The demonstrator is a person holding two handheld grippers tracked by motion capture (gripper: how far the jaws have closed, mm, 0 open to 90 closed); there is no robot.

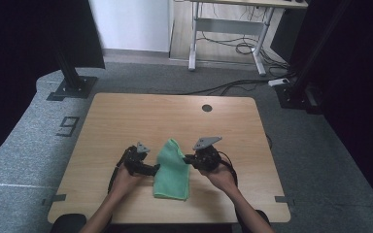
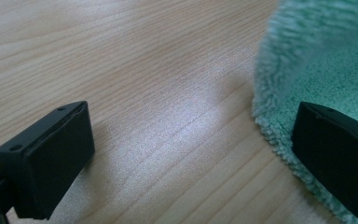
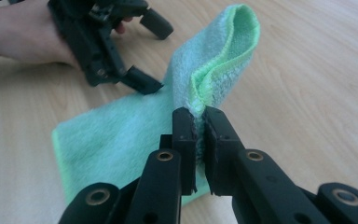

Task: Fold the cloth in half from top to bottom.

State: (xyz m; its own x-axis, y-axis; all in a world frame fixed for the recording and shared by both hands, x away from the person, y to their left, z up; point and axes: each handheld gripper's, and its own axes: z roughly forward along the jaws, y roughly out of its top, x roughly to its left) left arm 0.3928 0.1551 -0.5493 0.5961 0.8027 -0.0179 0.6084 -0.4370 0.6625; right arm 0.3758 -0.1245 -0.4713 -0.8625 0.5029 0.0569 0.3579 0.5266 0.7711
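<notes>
The right gripper (image 3: 199, 122) has its two black jaws pinched tight on a fold of the soft mint-green microfibre cloth (image 3: 121, 140), holding the edge doubled between the pads so that a loop of fabric stands up beyond the tips, toward twelve o'clock in the right gripper view. In the high view that same right gripper (image 1: 188, 159) sits at the cloth's (image 1: 172, 170) three o'clock edge, with the raised corner peaking near the cloth's twelve o'clock end while the rest lies flat on the pale wood-grain table (image 1: 126, 116).

The left gripper (image 1: 153, 169) is at the cloth's nine o'clock side, and its jaws stand wide apart with nothing pressed between them. In the left gripper view one jaw rests over bare wood at about eight o'clock, and the other sits at four o'clock, over the fluffy rim of the cloth (image 2: 317, 70). Whether that pad touches the pile, I cannot tell.

From where I stand, this looks like the middle of a fold: one side lifted and gripped, the other side not yet secured. The cloth lies near the table's front edge, roughly centred between the two hands.

The next move, as I judge it, calls for the left gripper to close on its edge or pin it down, so the right one can carry the lifted fold across without dragging the whole cloth. The risk is the cloth sliding on smooth wood.
</notes>
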